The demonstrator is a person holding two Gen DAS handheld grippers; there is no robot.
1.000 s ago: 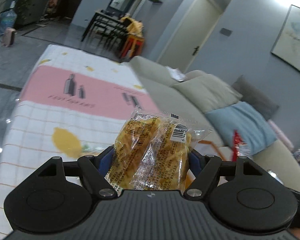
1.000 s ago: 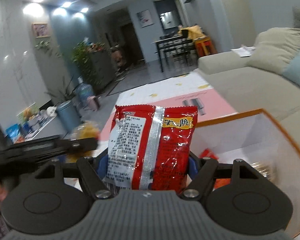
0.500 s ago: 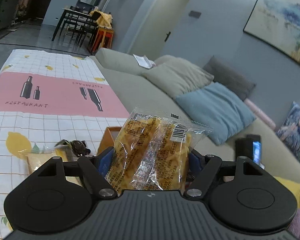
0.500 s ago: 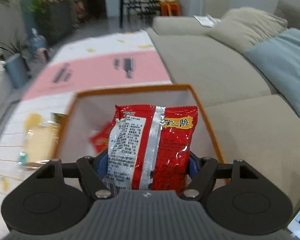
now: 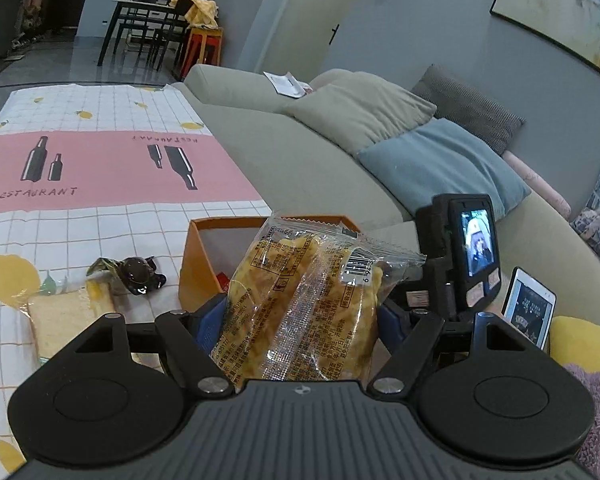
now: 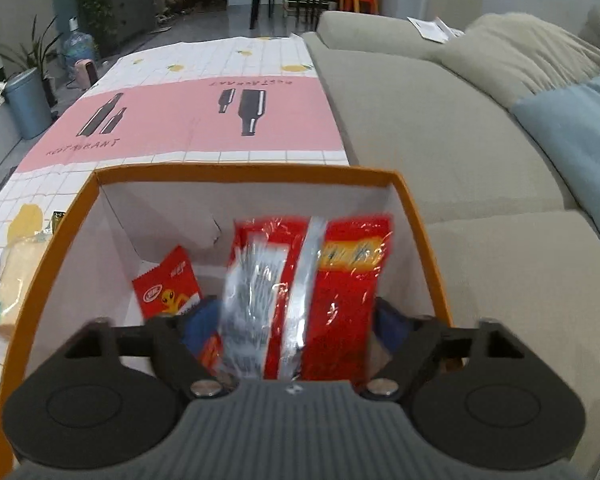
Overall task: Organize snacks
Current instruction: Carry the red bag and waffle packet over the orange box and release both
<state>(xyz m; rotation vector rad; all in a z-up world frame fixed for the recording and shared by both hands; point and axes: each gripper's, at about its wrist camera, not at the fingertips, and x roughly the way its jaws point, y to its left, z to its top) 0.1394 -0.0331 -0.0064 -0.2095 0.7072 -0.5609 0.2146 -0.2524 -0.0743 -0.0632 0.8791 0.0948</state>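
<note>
Right wrist view: the right gripper (image 6: 296,320) is poised over the open orange box (image 6: 244,173), pointing down into it. Its jaws have just been opening; the red snack packet (image 6: 312,292) is seen blurred between the blue pads, apparently released and dropping into the box. A smaller red sachet (image 6: 166,282) is already lodged inside, at the left of the white interior.

Left wrist view: the left gripper (image 5: 300,316) is closed across the lower half of a clear-wrapped yellow snack pack (image 5: 304,304), held upright at the near side of the same orange box (image 5: 198,258). On the checked tablecloth (image 5: 100,224), left of the box, a wrapped slice of bread (image 5: 66,320) and a dark crumpled wrapper (image 5: 134,276) are left unsorted.

Handling, as judged: both packets are taken to be light, soft and crinkly, with slick film and brittle contents. A broad, gentle hold across the body or along a sealed edge is advised; hard squeezing is likely to crush the contents, and a loose hold lets the film slide. The bread is judged softest and is best taken by its wrapper edge.
</note>
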